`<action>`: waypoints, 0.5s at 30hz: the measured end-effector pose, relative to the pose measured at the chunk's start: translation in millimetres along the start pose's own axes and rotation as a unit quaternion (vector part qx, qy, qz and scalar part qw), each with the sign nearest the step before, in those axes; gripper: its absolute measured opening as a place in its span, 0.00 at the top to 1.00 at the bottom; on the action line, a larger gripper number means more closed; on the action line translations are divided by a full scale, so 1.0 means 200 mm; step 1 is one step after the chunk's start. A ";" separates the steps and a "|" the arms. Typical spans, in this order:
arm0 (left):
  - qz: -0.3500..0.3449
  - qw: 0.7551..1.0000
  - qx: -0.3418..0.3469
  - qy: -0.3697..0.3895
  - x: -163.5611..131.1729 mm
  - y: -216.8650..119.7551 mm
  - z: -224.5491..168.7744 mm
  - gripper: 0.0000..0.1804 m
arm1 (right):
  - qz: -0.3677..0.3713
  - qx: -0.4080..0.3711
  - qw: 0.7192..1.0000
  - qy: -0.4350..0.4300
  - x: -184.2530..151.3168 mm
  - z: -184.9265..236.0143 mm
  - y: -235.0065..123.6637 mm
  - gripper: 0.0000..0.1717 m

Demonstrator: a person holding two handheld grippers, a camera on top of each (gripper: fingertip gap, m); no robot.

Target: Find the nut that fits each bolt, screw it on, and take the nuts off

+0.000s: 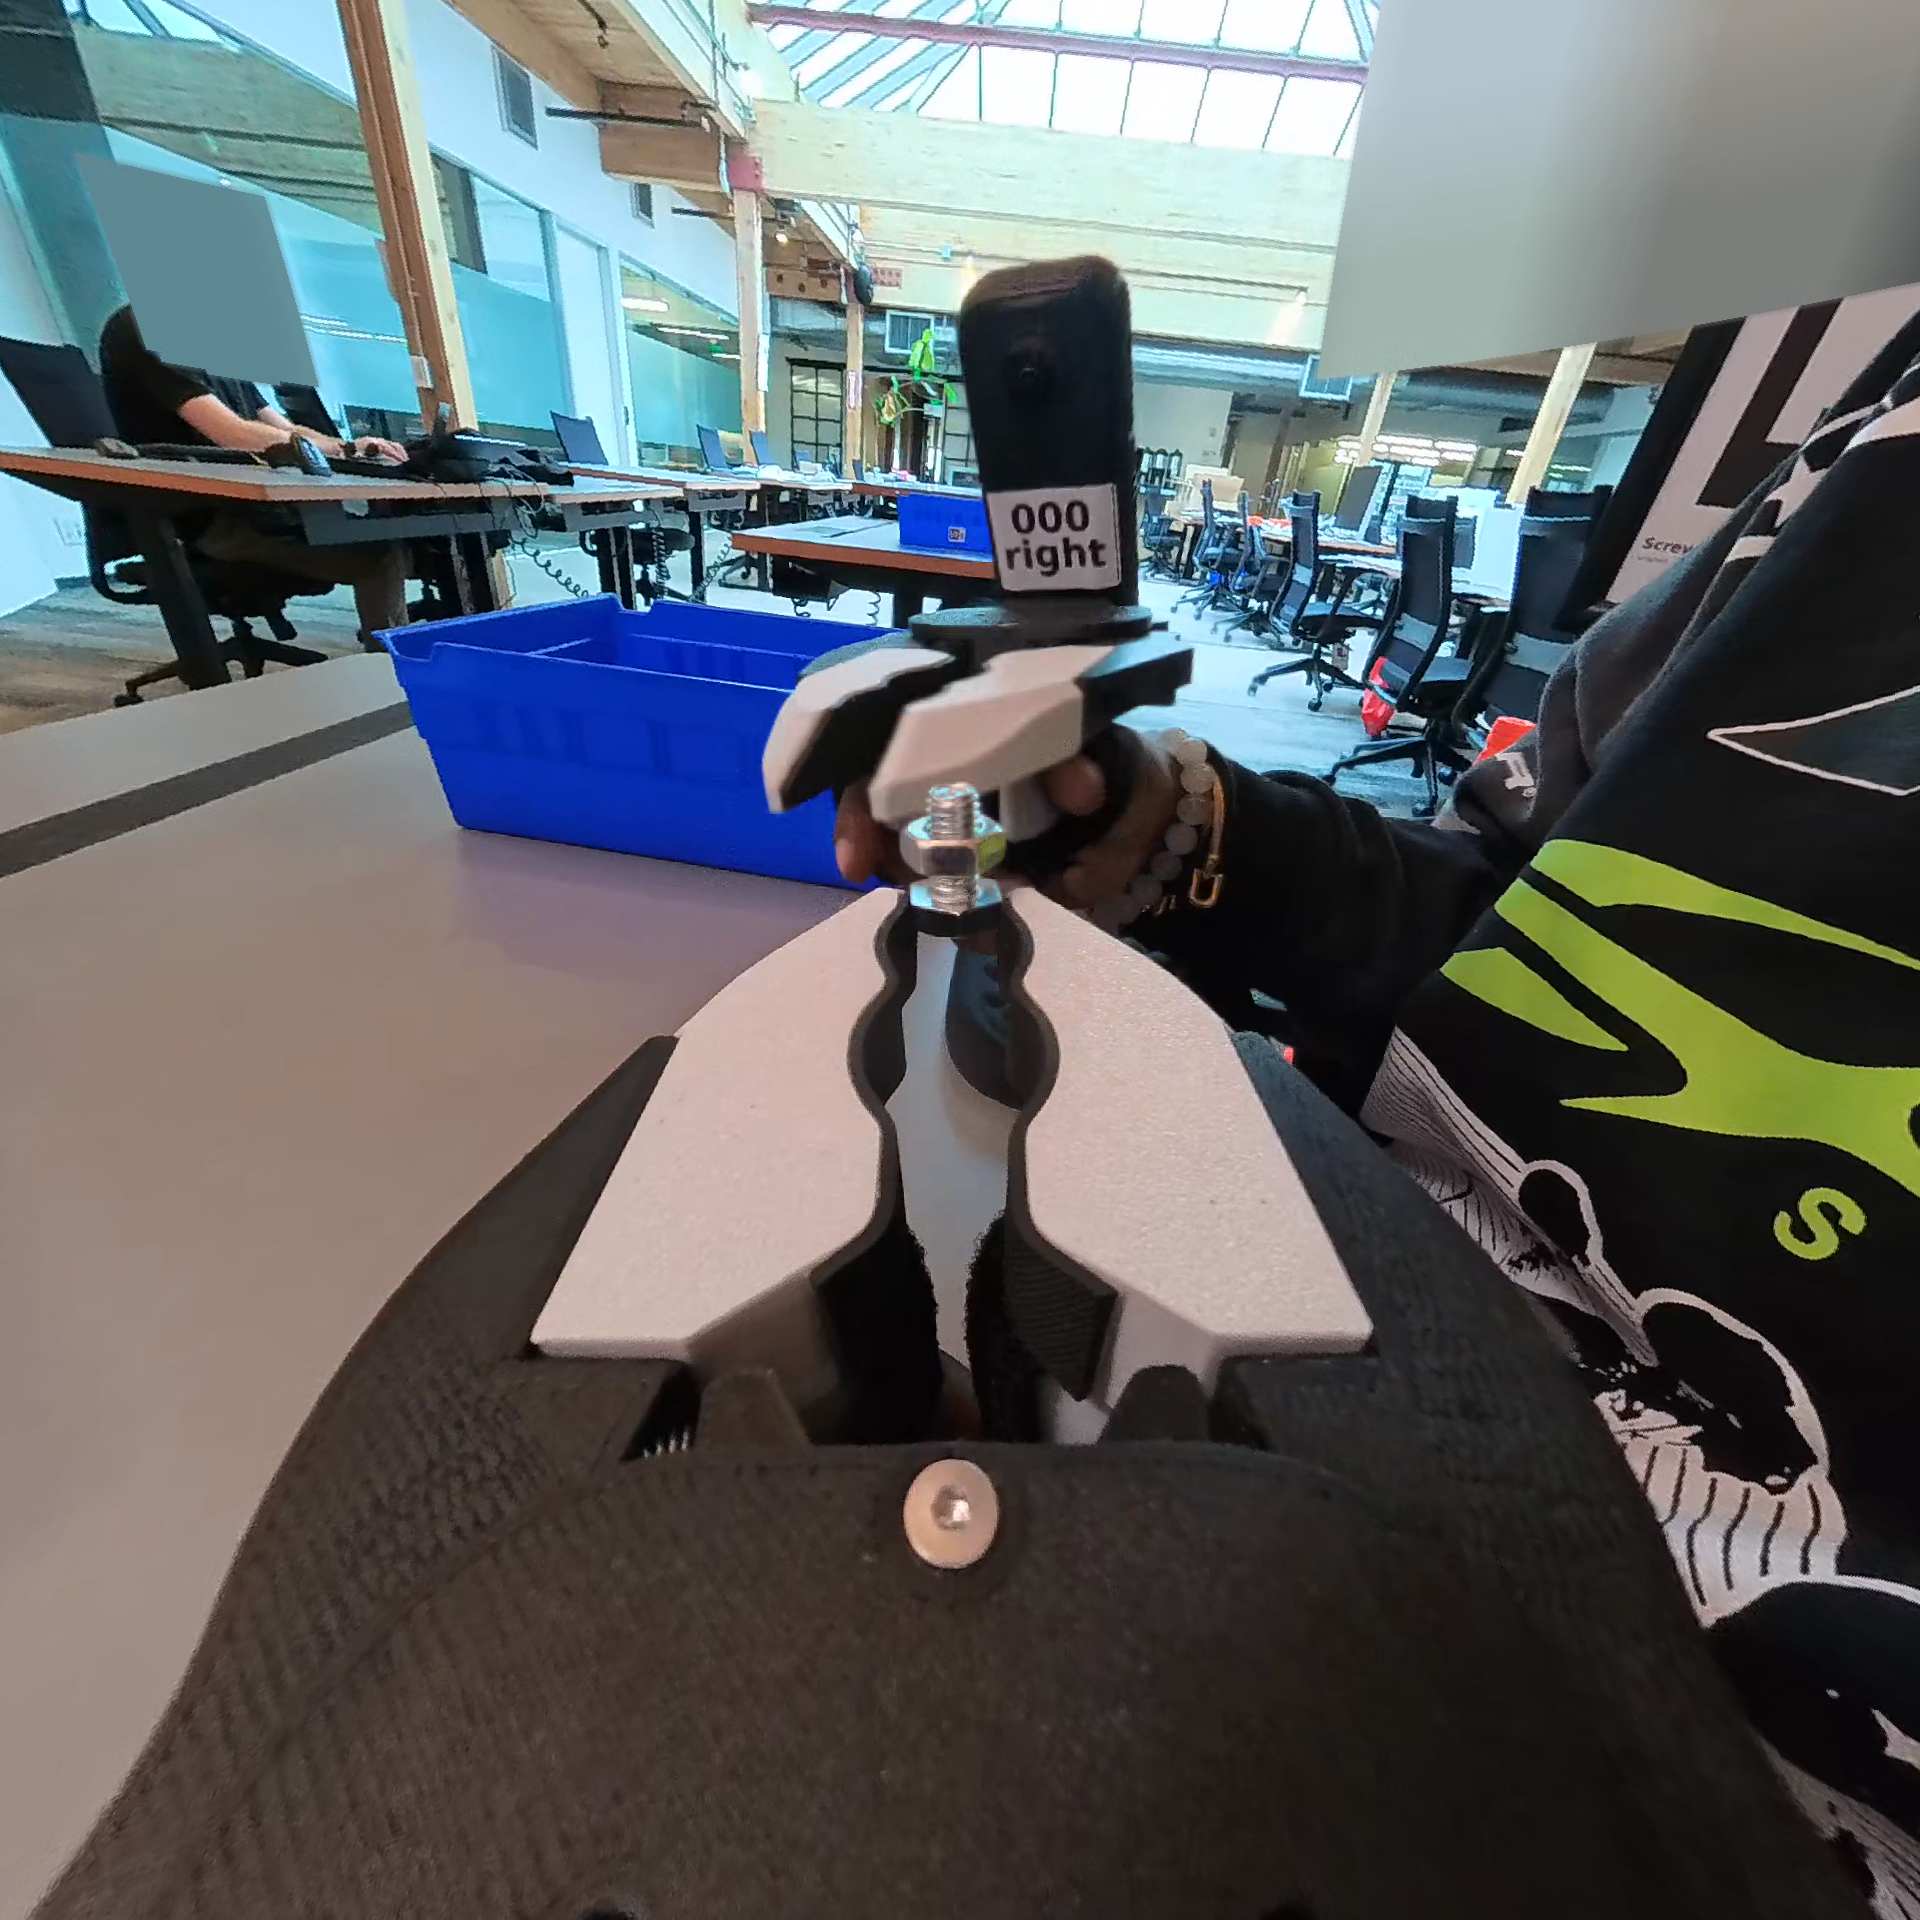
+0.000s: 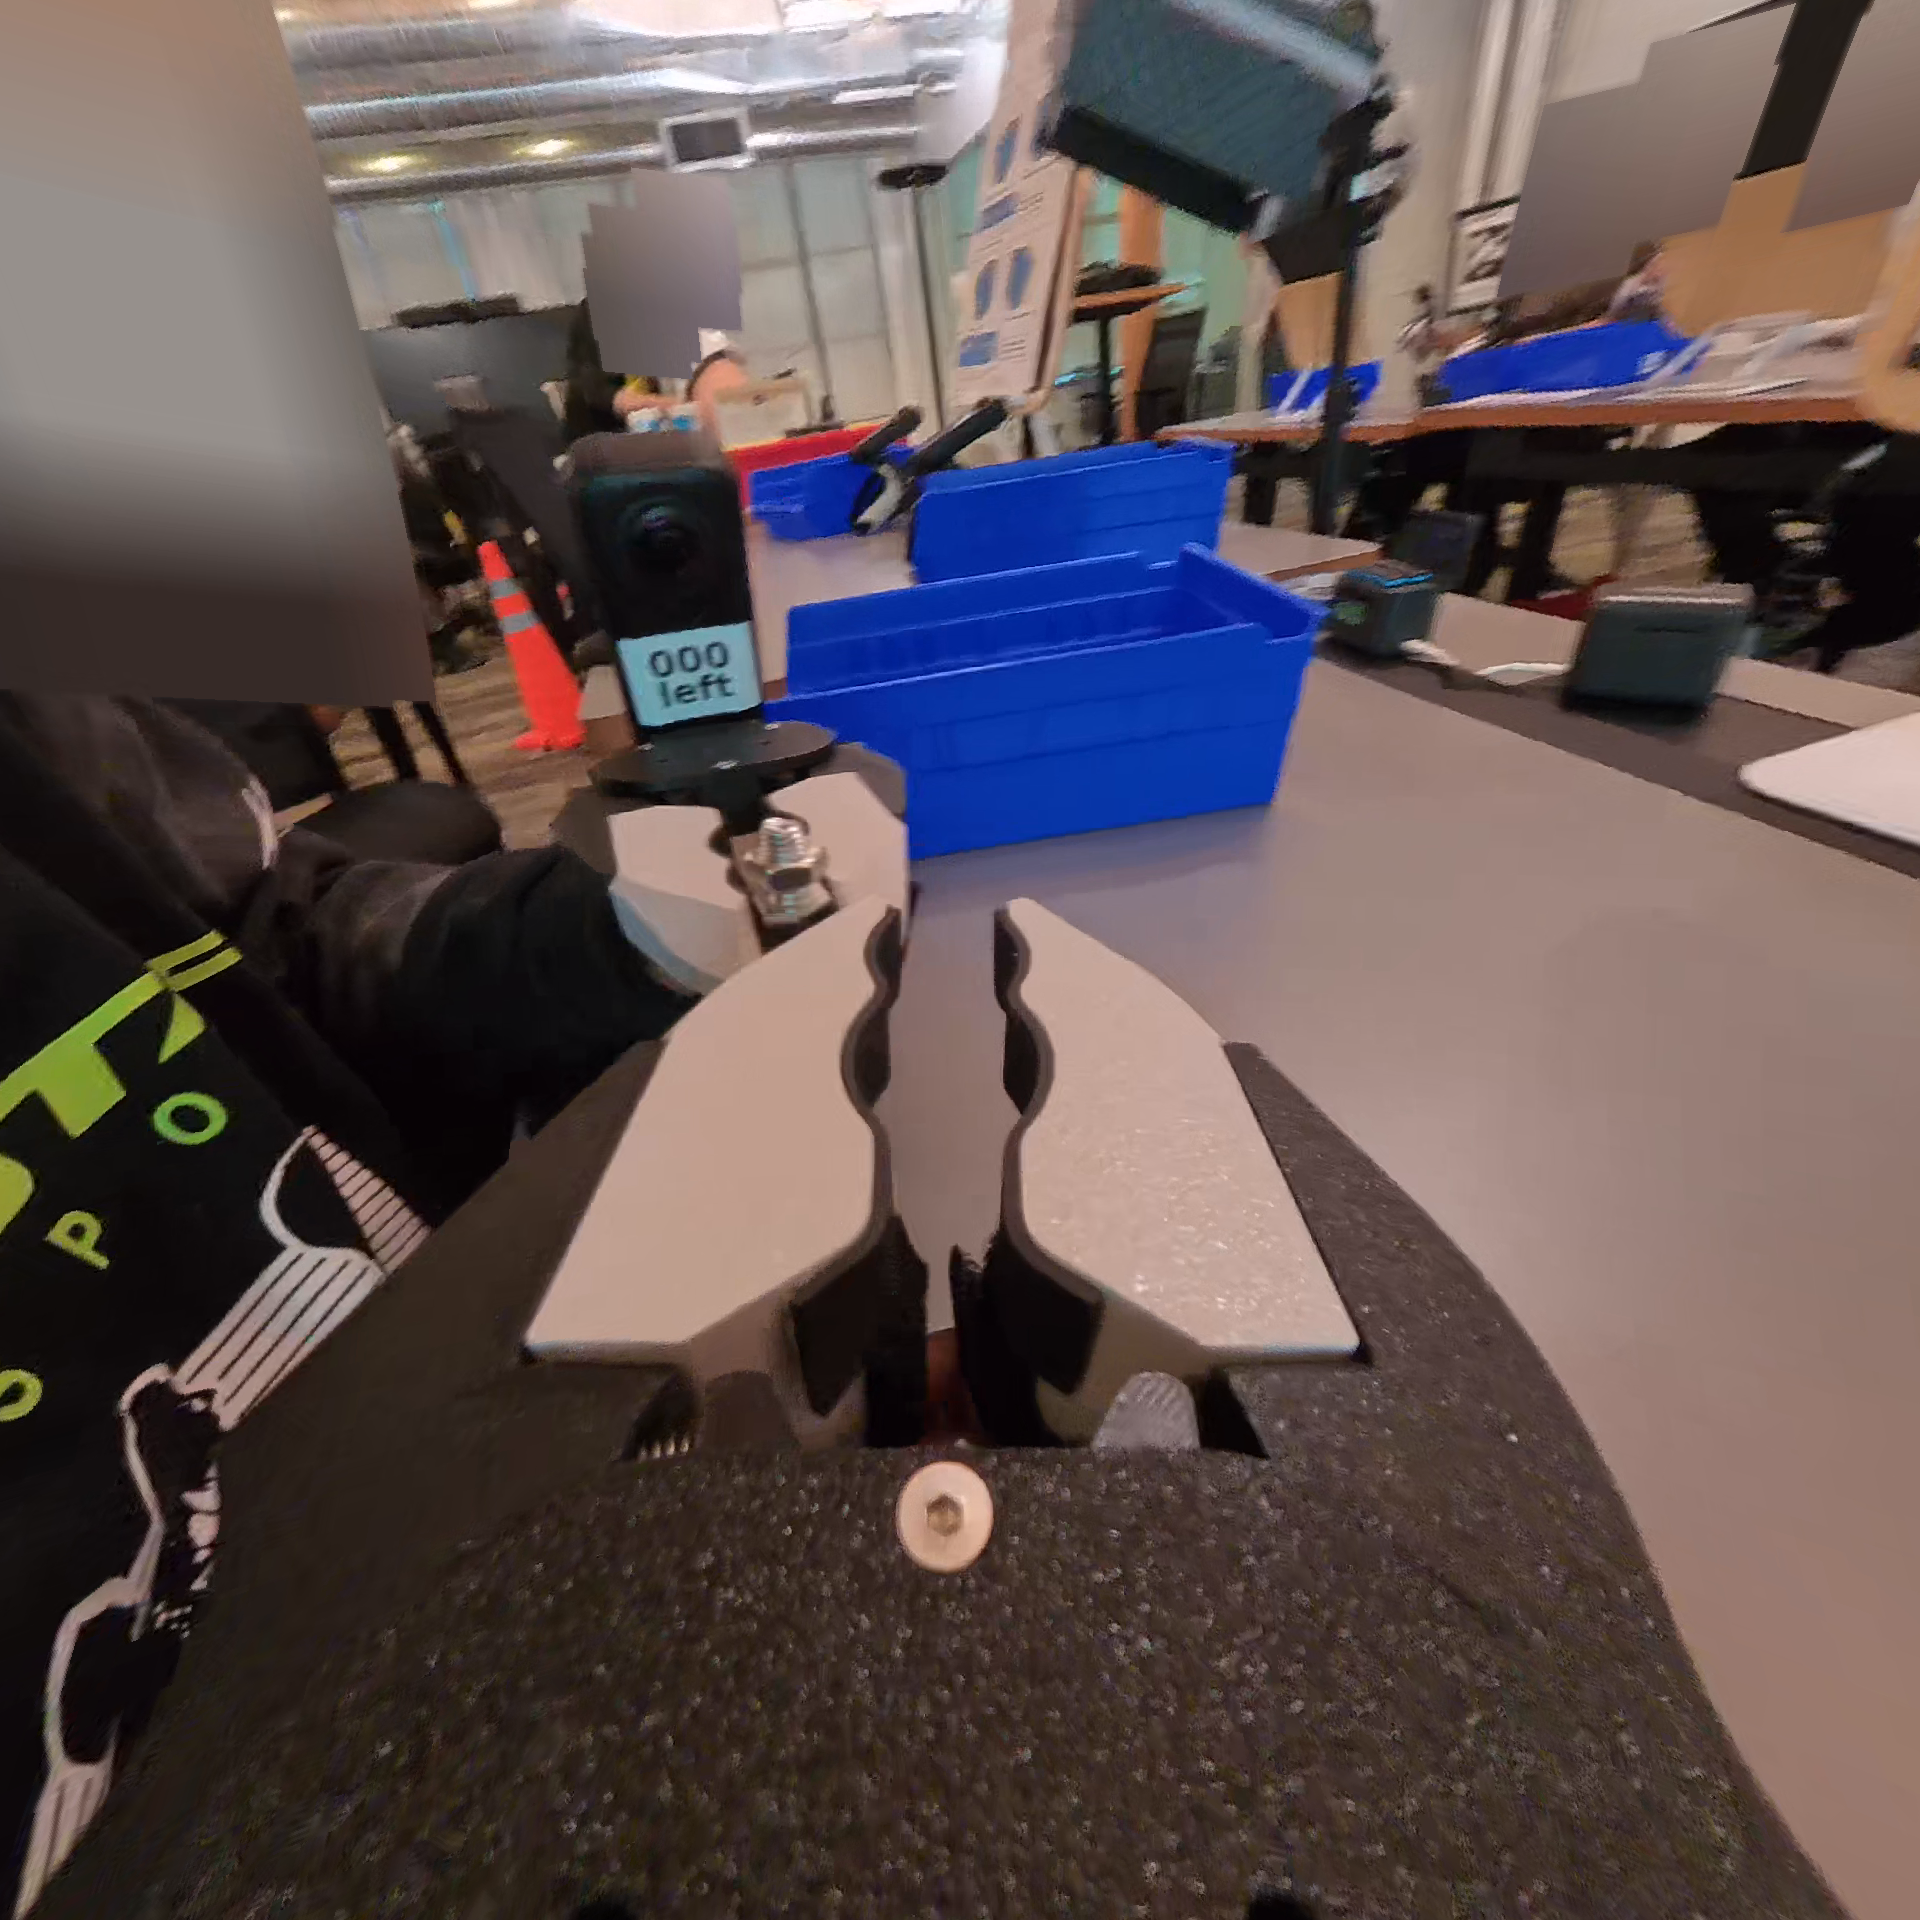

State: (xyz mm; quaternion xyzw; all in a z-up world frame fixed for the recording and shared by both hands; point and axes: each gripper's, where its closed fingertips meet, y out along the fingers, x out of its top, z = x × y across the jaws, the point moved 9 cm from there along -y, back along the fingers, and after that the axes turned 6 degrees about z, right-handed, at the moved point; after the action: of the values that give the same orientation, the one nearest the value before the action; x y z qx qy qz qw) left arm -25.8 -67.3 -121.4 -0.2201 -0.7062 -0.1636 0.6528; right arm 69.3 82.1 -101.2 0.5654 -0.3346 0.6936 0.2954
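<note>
The left gripper (image 1: 951, 920) has its fingers (image 1: 810, 1049) nearly closed on the hex head of a silver bolt (image 1: 951, 831), clamping it at the very tips, so the threaded shank stands up and away from them, roughly along the line of the fingers. A hex nut (image 1: 948, 844) sits partway down that shank, with a few threads bare above it and a short bare stretch between it and the head.

Just beyond the bolt, the right gripper (image 2: 945, 925) holds nothing: its fingers (image 2: 790, 1029) stand a little apart with only grey desk (image 2: 1455, 1091) showing between them. From its own view the bolt lies just left of its fingertips and slightly ahead, not between them. In the left wrist view those fingers hang just above and behind the bolt's free end.

To take the nut, I judge the right gripper must shift left toward the bolt and close across the nut's flats, square to the shank.

Beyond the bolt a blue bin (image 1: 623, 717) rests on the desk.
</note>
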 end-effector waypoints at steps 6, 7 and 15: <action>0.015 1.000 0.004 0.009 -0.01 0.01 0.00 0.92 | -0.020 0.025 0.999 0.007 0.01 0.02 -0.02 0.85; 0.016 1.000 0.006 0.010 -0.01 0.01 0.00 0.92 | -0.017 0.032 0.999 0.005 0.01 0.03 0.00 0.81; 0.023 1.000 0.005 0.015 -0.02 0.02 -0.01 0.92 | 0.016 0.039 0.999 -0.003 0.01 0.09 0.16 0.73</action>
State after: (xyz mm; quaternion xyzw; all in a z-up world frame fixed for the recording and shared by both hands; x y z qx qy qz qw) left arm -22.3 -64.9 -125.1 -0.2303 -0.6918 -0.1486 0.6681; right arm 53.9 49.1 -102.0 0.5732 -0.3167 0.7092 0.2610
